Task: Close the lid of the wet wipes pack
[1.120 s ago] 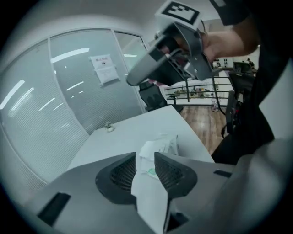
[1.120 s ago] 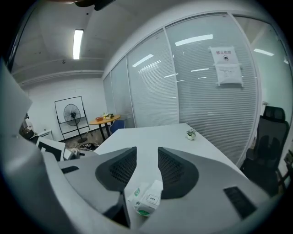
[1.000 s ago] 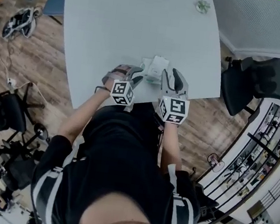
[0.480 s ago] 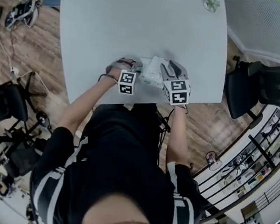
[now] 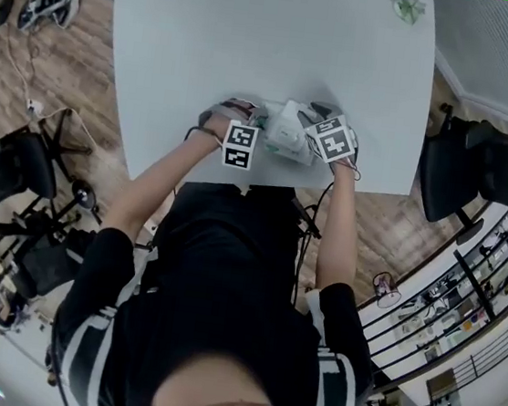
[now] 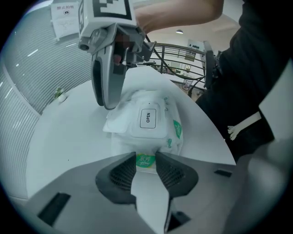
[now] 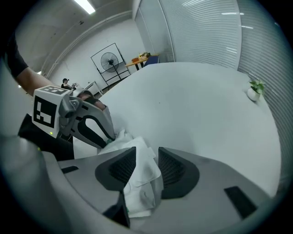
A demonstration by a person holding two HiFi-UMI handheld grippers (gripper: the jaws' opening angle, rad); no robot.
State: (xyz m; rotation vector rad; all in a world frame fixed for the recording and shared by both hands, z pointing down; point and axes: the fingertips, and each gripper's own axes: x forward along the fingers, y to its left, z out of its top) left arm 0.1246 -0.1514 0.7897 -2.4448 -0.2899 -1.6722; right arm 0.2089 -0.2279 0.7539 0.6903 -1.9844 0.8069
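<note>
The white wet wipes pack point(image 5: 286, 137) lies near the front edge of the white table point(image 5: 255, 41). In the left gripper view its lid, marked OPEN point(image 6: 148, 118), lies flat on top; I cannot tell whether it is latched. My left gripper point(image 6: 146, 161) is shut on the pack's green-printed end. At the pack's opposite end sits my right gripper point(image 7: 146, 161), whose jaws are opening with the crumpled white wrapper between them. In the left gripper view the right gripper's fingers point(image 6: 106, 87) reach down beside the lid.
A small potted plant point(image 5: 409, 5) stands at the table's far right corner. A black office chair point(image 5: 488, 167) is to the right of the table, and more chairs and stands point(image 5: 8, 186) are on the wooden floor to the left. The person's body is against the table's front edge.
Both grippers have come down and forward onto the pack. The right one dropped further and tipped downward, and it now straddles the pack's right end.
</note>
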